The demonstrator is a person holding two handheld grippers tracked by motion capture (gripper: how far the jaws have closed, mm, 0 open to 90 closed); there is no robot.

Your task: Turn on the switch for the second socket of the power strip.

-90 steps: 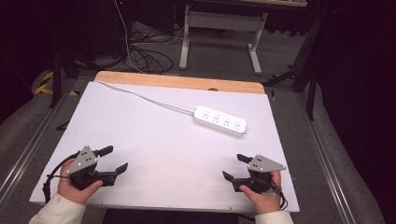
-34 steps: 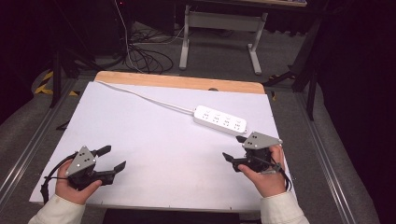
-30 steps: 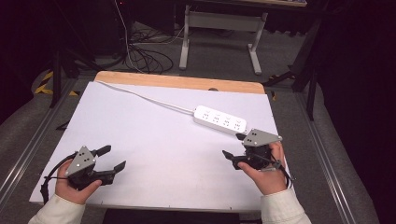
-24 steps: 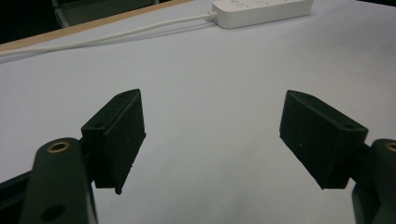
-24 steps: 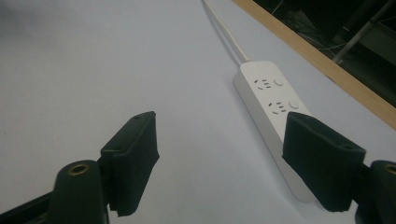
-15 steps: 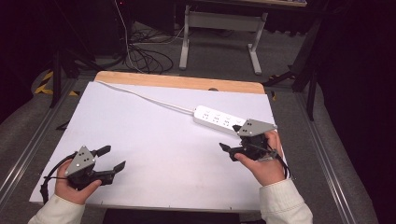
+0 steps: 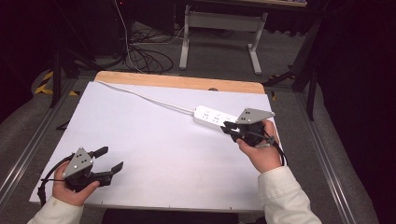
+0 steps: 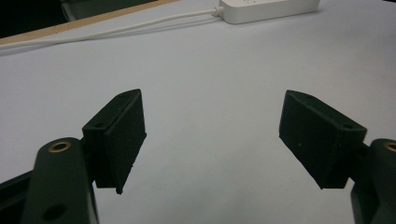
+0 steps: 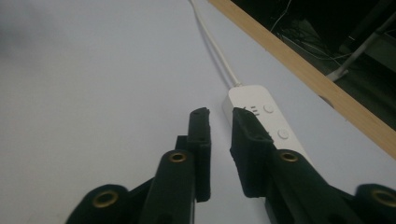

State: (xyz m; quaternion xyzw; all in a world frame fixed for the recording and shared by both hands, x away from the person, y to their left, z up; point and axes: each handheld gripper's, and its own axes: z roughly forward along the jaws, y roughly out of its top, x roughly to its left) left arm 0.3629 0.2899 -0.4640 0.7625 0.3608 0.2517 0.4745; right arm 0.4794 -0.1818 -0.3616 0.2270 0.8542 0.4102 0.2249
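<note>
White power strip (image 7: 215,117) lies toward the far right of the white table (image 7: 154,144), its cable (image 7: 144,96) trailing to the far left corner by the bare wooden edge (image 7: 177,81). Right tool (image 7: 227,129), held over the strip's near end, has just been closing; its jaws stand nearly together with a narrow gap and nothing between them. Left tool (image 7: 108,159) rests at the near left corner, well apart from the strip, jaws spread and empty.
</note>
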